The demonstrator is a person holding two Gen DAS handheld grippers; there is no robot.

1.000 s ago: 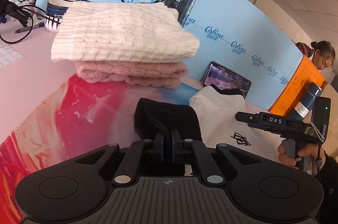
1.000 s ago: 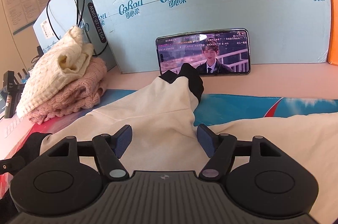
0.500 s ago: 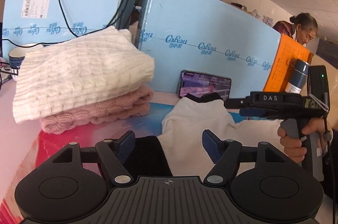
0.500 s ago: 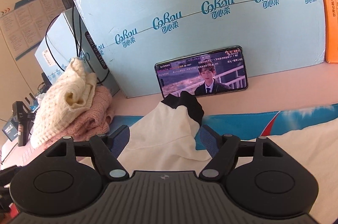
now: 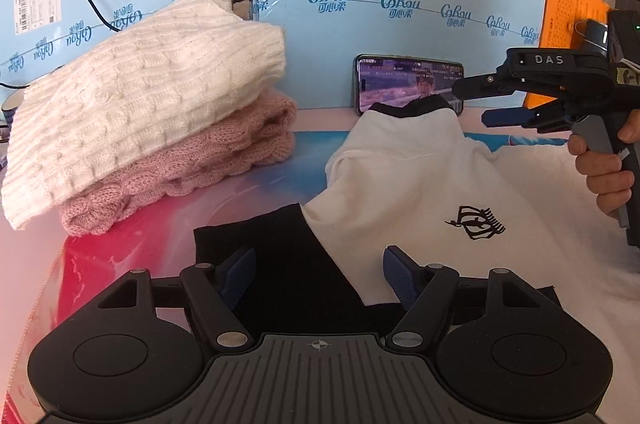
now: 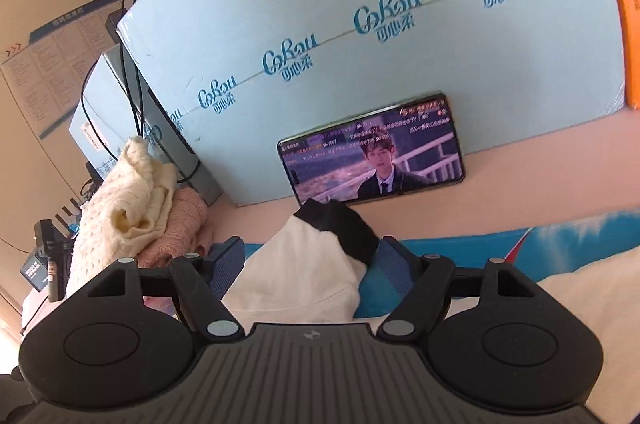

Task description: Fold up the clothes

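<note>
Now the left gripper is hovering over the black cuff of the white sweatshirt, its jaws having just opened wide with nothing pressed between them. Further right, the right gripper is standing wide too, over the folded sleeve, not gripping it. That sweatshirt is lying on the bench, beside a stack of a cream sweater on a pink sweater, with a phone leaning behind.
</note>
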